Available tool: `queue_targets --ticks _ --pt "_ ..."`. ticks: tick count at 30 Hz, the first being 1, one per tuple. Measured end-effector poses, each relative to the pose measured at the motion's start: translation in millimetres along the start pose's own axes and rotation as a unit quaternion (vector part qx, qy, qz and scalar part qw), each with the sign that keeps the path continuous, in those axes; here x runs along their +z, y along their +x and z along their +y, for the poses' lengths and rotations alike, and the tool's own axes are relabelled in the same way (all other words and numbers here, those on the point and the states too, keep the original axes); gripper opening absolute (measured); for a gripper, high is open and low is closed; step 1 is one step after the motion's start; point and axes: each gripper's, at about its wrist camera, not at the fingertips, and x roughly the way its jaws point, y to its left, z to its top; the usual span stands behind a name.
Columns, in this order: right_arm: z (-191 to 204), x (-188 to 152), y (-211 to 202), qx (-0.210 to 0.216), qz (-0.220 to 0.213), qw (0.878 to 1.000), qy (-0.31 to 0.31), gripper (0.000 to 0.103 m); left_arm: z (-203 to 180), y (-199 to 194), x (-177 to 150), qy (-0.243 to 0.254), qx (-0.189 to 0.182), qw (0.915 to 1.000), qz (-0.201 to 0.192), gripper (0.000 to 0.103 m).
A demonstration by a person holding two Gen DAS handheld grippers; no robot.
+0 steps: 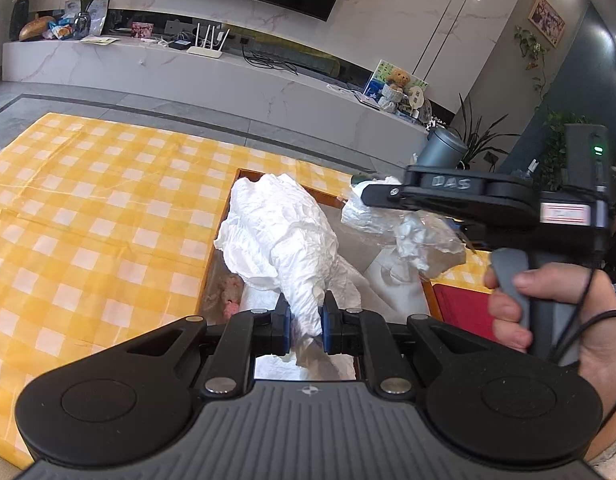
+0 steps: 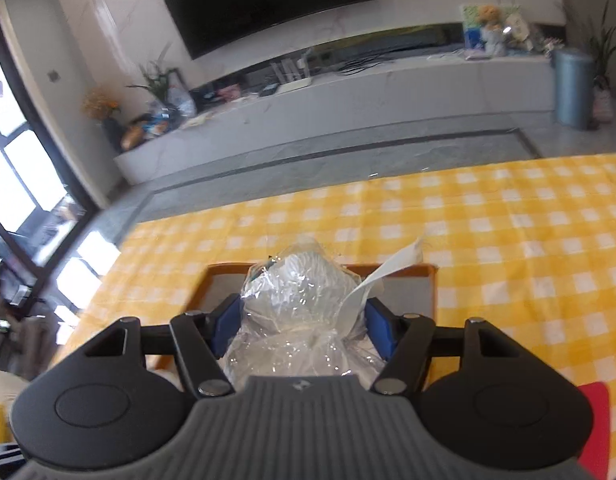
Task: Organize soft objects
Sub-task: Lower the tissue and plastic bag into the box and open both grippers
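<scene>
My left gripper (image 1: 306,322) is shut on a crumpled white tissue sheet (image 1: 284,236) and holds it up over a wooden tray (image 1: 218,248) on the yellow checked cloth. My right gripper (image 2: 304,326) is shut on a clear plastic bag with white soft stuff inside (image 2: 296,312), held above the same tray (image 2: 433,292). In the left wrist view the right gripper (image 1: 372,194) holds that bag (image 1: 412,232) at the tray's right side. More white tissue (image 1: 388,284) and a pink soft thing (image 1: 230,300) lie in the tray.
A red flat object (image 1: 462,308) lies right of the tray; it also shows in the right wrist view (image 2: 596,432). The yellow checked cloth (image 1: 88,208) spreads wide to the left. A marble TV bench (image 1: 236,76) stands beyond the floor strip.
</scene>
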Motion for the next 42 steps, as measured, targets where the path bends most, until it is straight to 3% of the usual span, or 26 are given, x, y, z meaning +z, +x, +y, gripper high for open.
queue_targets --ticks 2,5,8,10,13,14,17,23,29,33,36,39,42 --pt "1.2 -3.3 -9.4 0.003 -0.01 1.0 0.007 0.065 2.0 -1.2 0.8 -0.006 0.0 1.0 -0.002 0.016" --pt "14.3 -3.5 -0.9 -0.062 -0.025 0.997 -0.05 0.065 2.4 -0.5 1.2 -0.011 0.0 0.9999 0.002 0.016" --pt "12.3 -5.4 38.9 -0.077 0.035 0.994 -0.076 0.064 -2.5 0.0 0.0 0.0 0.001 1.0 0.005 0.016" --pt "9.6 -11.2 67.3 -0.108 0.077 0.986 -0.097 0.064 -8.8 -2.6 -1.1 0.019 -0.002 0.9998 0.0 0.016" --pt "10.3 -19.6 86.9 -0.154 0.073 0.975 -0.143 0.064 -13.5 -1.8 -1.1 0.029 -0.019 0.9994 0.003 0.016" --pt "13.5 -20.5 88.5 -0.162 0.081 0.971 -0.154 0.07 -13.7 0.5 -1.5 0.029 -0.026 0.9992 0.008 0.016" --pt "21.7 -22.4 85.8 -0.158 0.101 0.967 -0.174 0.087 -15.5 10.5 -4.2 0.029 -0.043 0.9982 0.031 0.016" --pt "14.4 -11.6 35.5 -0.134 0.049 0.98 -0.141 0.092 -29.5 36.0 -16.9 0.059 -0.042 0.9938 0.084 0.016" --pt "1.2 -4.6 -4.1 -0.1 0.018 0.989 -0.105 0.094 -60.9 68.9 -36.2 0.122 -0.053 0.9781 0.16 0.016" --pt "-5.5 -6.6 -14.5 -0.096 0.01 0.99 -0.1 0.095 -72.9 103.6 -50.8 0.108 -0.046 0.9692 0.217 0.017" --pt "-9.9 -10.7 -16.7 -0.088 0.012 0.992 -0.094 0.094 -76.0 117.8 -55.3 0.096 -0.031 0.9686 0.227 0.025" --pt "-14.5 -14.7 -18.9 -0.086 0.013 0.992 -0.093 0.094 -80.8 115.1 -54.6 0.115 -0.008 0.9703 0.213 0.045" --pt "-18.2 -17.2 -21.9 -0.082 0.012 0.993 -0.089 0.094 -79.7 102.7 -49.4 0.115 0.004 0.9785 0.171 0.069"
